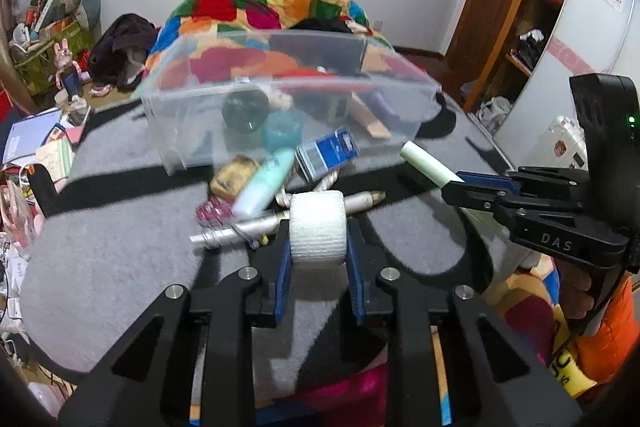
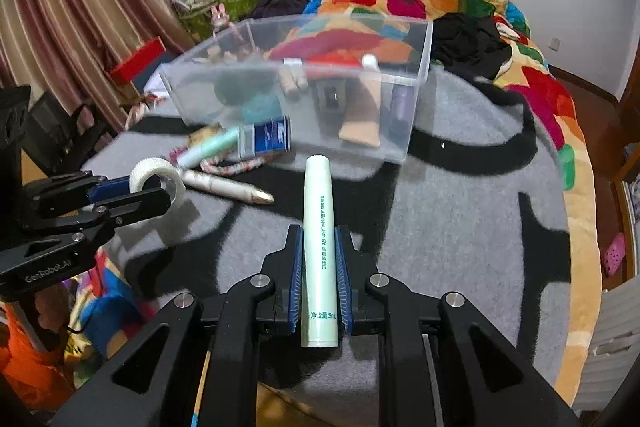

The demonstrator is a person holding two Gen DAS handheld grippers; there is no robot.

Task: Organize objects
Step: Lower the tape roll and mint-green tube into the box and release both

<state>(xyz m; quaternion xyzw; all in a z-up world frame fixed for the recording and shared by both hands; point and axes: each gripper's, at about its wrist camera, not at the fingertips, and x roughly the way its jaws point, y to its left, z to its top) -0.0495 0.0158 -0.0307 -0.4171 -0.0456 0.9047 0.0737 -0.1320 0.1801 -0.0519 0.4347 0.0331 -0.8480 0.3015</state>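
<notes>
between the blue pads of the left gripper point(image 1: 318, 247) sits a white tape roll point(image 1: 317, 229), pinched across its flat sides; light and a bit squashy, so a gentle squeeze should do. off to its right, the right gripper point(image 2: 319, 267) clamps a pale green tube point(image 2: 319, 247) mid-body, smooth and likely slippery. ahead of both, the clear bin point(image 1: 280, 99) waits on the grey blanket point(image 1: 120, 247).
</notes>
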